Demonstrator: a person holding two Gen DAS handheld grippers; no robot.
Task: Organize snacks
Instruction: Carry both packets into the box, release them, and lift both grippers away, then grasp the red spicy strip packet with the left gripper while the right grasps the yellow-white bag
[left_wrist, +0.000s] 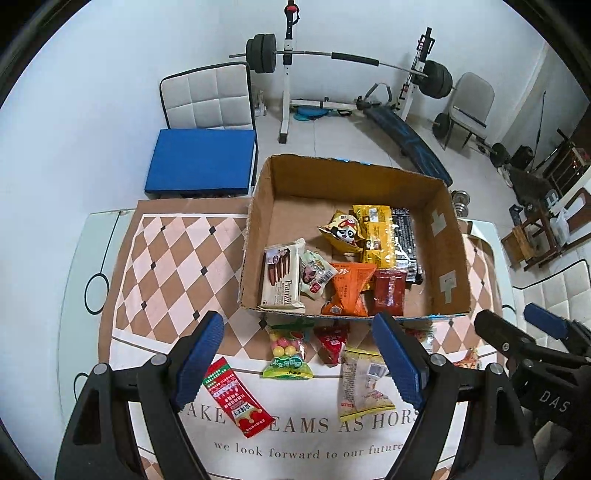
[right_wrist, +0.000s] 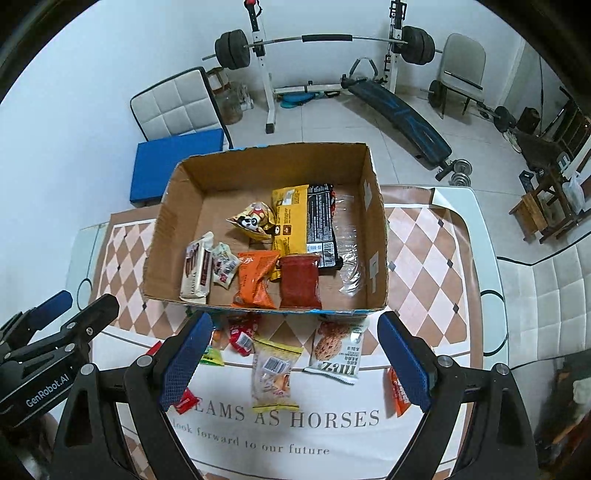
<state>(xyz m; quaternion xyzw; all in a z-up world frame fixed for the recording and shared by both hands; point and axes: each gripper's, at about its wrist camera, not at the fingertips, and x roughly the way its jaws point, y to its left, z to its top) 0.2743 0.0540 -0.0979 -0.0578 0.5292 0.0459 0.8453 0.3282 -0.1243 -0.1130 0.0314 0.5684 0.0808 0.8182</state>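
Checkered tablecloth (left_wrist: 166, 258) holds loose packets near the cardboard box (right_wrist: 376, 236), left gripper (left_wrist: 295, 363) and right gripper (right_wrist: 295, 360) both apart and empty, between picks; next likely the cookie packet (right_wrist: 338, 347).

Table (right_wrist: 476, 236): chequered cloth (right_wrist: 424, 258), cardboard box (right_wrist: 177, 206), loose snack packets (right_wrist: 273, 373), maybe seven.

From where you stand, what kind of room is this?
Probably a room in a home that doubles as a gym: a barbell rack and a sit-up bench stand on the tiled floor, beyond a table with a cardboard box of snacks.
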